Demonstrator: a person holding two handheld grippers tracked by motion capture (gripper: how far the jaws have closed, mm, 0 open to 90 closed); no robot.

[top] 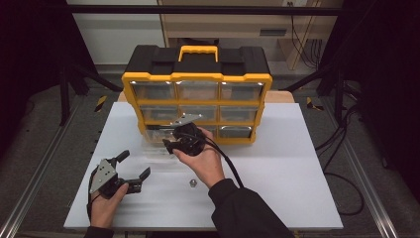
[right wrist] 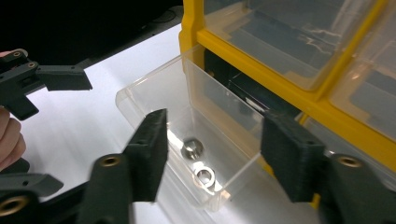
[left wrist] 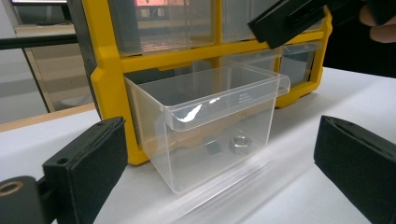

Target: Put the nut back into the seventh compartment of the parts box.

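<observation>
Item: yellow-and-black organiser cabinet (top: 197,94), standing upright at the far edge of the white table (top: 297,173); taken as landmark for all entries below.

Item: clear drawer (left wrist: 205,121), lower left bay of the cabinet, pulled well out toward the person, its base resting on the table. Judged to be drawn out so that small parts can be dropped in from above.

Item: two metal nuts, inside the drawer. One hex nut (right wrist: 192,147) lies mid-floor; a second nut (right wrist: 204,176) sits just beside it, nearer the drawer front.

Item: loose nut (top: 191,183), on the table well in front of the cabinet, between the two hands. Probably the next piece to be put in the drawer.

Item: right gripper (top: 173,140), poised over the open drawer, just in front of the cabinet's bottom row. Jaws spread wide, nothing between them; the right gripper view looks straight down between them at the nuts. The stance suggests a part has been let go there, or the drawer is being checked.

Item: left gripper (top: 134,166), low over the table, well in front of the cabinet and to its left side. Jaws wide, empty, aimed at the drawer front; likely waiting its turn, clear of the other hand's path.
</observation>
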